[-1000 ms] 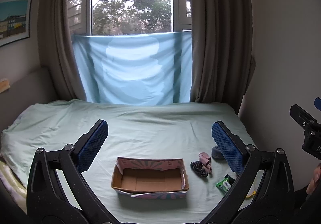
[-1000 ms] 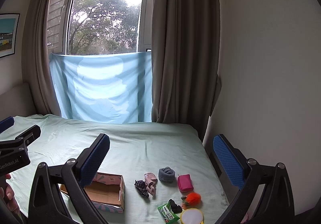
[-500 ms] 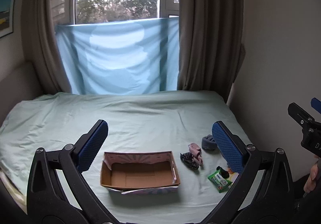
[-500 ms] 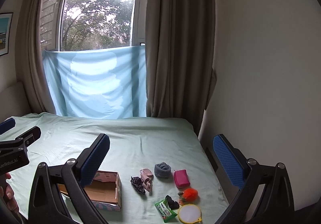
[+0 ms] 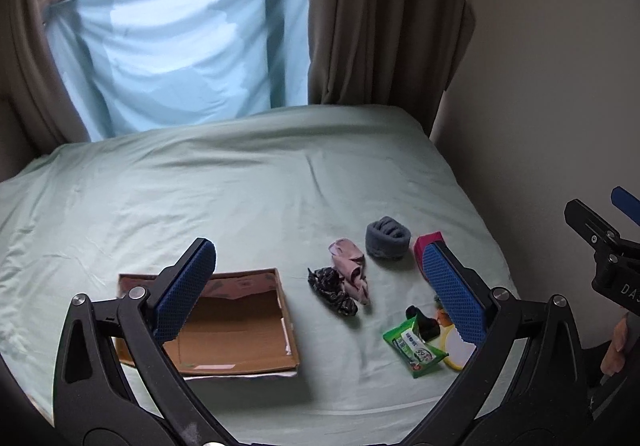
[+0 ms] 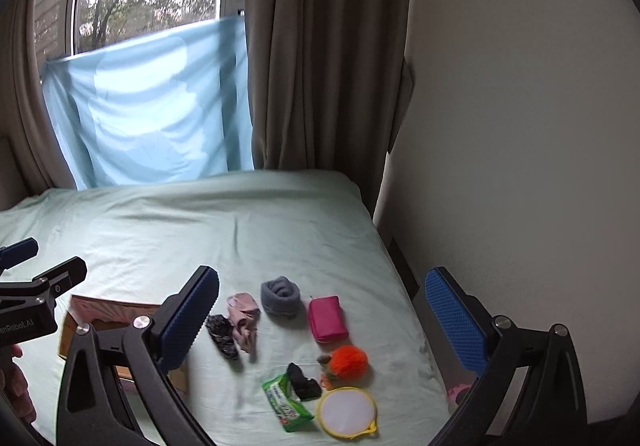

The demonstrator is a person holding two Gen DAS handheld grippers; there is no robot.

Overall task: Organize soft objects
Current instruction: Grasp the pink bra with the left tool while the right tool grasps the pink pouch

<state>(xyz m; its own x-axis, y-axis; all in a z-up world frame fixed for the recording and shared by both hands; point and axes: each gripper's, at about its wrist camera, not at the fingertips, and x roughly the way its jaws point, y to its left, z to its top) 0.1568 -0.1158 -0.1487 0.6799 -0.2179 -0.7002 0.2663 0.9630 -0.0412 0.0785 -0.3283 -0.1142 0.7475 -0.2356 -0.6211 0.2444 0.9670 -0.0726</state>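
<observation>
An open cardboard box [image 5: 240,334] [image 6: 80,316] lies empty on the pale green bed. To its right lie a pink sock [image 5: 350,264] [image 6: 242,312], a dark patterned cloth [image 5: 332,290] [image 6: 222,334], a rolled grey sock [image 5: 387,238] [image 6: 280,296], a magenta pouch [image 6: 327,318] [image 5: 424,240], an orange fluffy ball [image 6: 348,362], a small black item [image 6: 304,380] [image 5: 420,320], a green wipes pack [image 5: 414,346] [image 6: 286,404] and a round yellow-rimmed mirror [image 6: 346,412] [image 5: 456,350]. My left gripper [image 5: 318,288] hovers open above the box and cloths. My right gripper [image 6: 320,324] hovers open above the pile. Neither holds anything.
The bed [image 5: 240,182] meets a beige wall [image 6: 520,126] on the right. Brown curtains [image 6: 320,46] and a light blue sheet [image 6: 148,106] hang over the window behind. A person's hand [image 6: 16,386] shows at the left edge of the right wrist view.
Both grippers have tilted down and moved nearer the bed, so the box and the pile appear larger and more central. Nothing on the bed has moved.
</observation>
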